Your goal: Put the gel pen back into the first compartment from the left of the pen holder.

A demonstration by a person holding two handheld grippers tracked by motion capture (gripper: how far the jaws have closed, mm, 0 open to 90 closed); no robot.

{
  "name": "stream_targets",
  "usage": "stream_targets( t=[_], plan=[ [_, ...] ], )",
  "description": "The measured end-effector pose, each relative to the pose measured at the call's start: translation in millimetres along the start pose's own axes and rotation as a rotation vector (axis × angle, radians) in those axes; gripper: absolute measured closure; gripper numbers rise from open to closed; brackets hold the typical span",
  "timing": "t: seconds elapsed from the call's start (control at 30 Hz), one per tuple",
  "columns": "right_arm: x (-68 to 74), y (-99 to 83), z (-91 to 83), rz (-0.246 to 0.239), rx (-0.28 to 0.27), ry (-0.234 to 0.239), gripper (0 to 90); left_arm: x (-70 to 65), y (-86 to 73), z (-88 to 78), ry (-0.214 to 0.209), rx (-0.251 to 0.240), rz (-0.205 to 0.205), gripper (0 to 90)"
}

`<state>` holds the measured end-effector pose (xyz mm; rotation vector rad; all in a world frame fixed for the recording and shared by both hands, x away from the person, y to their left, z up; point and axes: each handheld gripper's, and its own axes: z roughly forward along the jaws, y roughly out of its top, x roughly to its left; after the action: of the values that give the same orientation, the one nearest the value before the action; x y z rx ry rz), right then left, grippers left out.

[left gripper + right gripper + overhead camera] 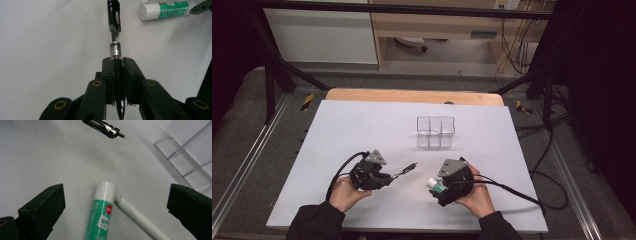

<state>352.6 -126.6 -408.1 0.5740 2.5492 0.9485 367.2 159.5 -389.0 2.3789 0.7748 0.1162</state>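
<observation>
Glue stick (99,216) base beyond frame edge

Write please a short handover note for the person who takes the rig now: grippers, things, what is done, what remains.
Left gripper: shut on the black pen, held above the table.
Right gripper: open, jaws either side of the glue stick and a white pen, both lying on the table.
Clear organizer: appears empty, farther back.
Done: pen picked up.
Left: probably pen, glue stick and white pen go into the organizer.
</observation>
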Motion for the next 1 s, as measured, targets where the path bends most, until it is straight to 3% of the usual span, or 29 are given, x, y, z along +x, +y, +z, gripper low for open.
stream_targets(
  t=[0.67,1.0],
  plan=[
    [20.4,29.9,6.2,-0.239,0.044,-0.015,6.2,-22.0,33.1,2.9,-0.042,0.059,0.101,79.3],
    [23.7,29.2,6.6,-0.312,0.044,-0.026,17.0,-32.2,47.8,15.2,-0.071,0.089,0.124,79.3]
  ],
)
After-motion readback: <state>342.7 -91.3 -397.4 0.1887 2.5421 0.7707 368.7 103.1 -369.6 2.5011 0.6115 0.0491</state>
